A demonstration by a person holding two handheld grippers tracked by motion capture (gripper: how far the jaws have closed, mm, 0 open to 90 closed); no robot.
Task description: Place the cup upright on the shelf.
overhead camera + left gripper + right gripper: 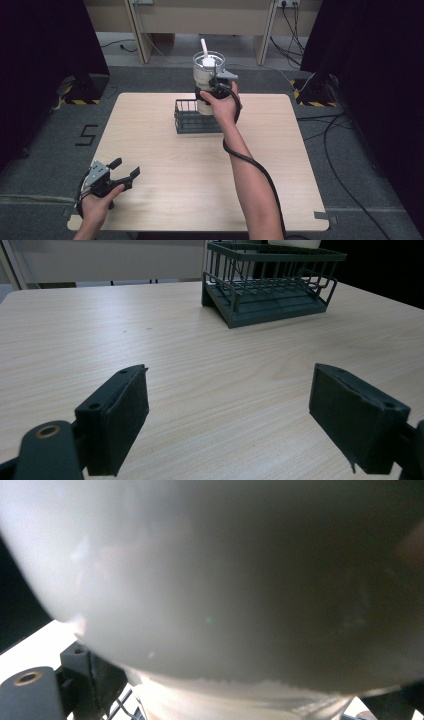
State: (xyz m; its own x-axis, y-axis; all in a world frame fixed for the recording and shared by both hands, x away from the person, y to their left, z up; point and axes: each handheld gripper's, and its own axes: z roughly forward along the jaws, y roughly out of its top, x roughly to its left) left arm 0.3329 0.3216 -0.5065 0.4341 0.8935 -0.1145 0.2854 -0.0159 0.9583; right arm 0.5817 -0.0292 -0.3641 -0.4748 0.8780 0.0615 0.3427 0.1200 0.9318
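Two hand-held grippers: right [210, 92] clamped around white blender jug [206, 75] over basket [270, 290]; left [227, 415] wide, empty.

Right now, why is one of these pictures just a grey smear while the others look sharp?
In the right gripper view the white container sits so close to the lens that it blurs, half shaded. The left gripper view is crisp: black pads, wood grain, wire basket. The high view is evenly lit on the table, dark curtains at both sides.

Only legible mark: black "5" [88, 134] on floor [45, 150] left of table.
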